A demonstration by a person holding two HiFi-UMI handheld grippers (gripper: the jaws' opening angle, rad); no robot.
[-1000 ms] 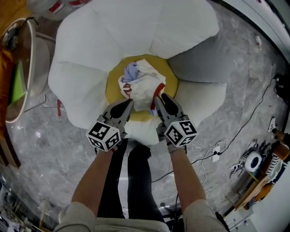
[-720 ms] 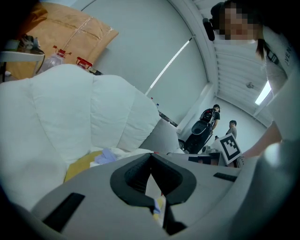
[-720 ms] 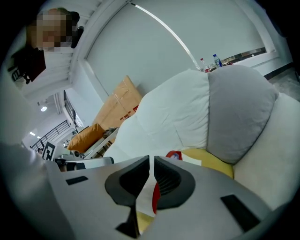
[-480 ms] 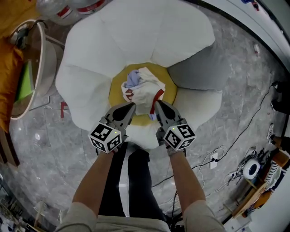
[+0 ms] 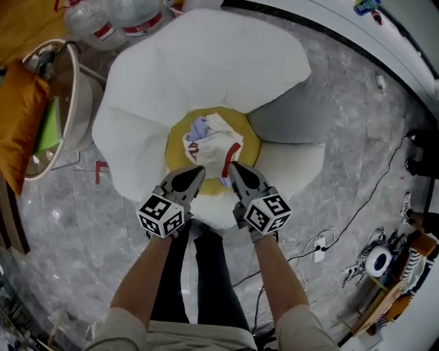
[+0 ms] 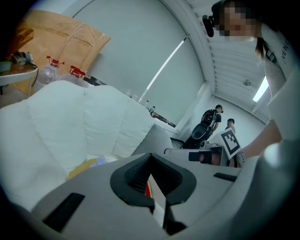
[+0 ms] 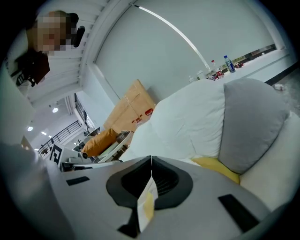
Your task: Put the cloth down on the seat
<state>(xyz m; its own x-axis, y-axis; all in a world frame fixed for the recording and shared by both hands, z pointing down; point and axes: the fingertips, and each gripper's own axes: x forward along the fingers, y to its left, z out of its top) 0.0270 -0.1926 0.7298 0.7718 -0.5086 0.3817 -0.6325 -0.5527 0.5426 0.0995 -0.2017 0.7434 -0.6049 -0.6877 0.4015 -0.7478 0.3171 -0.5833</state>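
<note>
The cloth (image 5: 212, 145), a crumpled white bundle with red and lavender patches, lies on the yellow centre (image 5: 248, 137) of a flower-shaped seat with white petals (image 5: 206, 62). Both grippers hover at the seat's near edge, just short of the cloth and not touching it. My left gripper (image 5: 197, 170) has its jaw tips together with nothing between them (image 6: 150, 155). My right gripper (image 5: 233, 166) is likewise shut and empty (image 7: 151, 158). In the left gripper view a sliver of the yellow centre (image 6: 79, 168) shows.
A grey cushion (image 5: 288, 116) fills one petal gap on the right. A round side table (image 5: 65, 103) and an orange cushion (image 5: 20, 116) stand at the left, plastic bottles (image 5: 103, 20) behind. Cables and a power strip (image 5: 322, 243) lie on the marble floor.
Both grippers have drawn back from the cloth toward the seat's near edge. The right jaws have closed. The cloth stays on the yellow centre.
</note>
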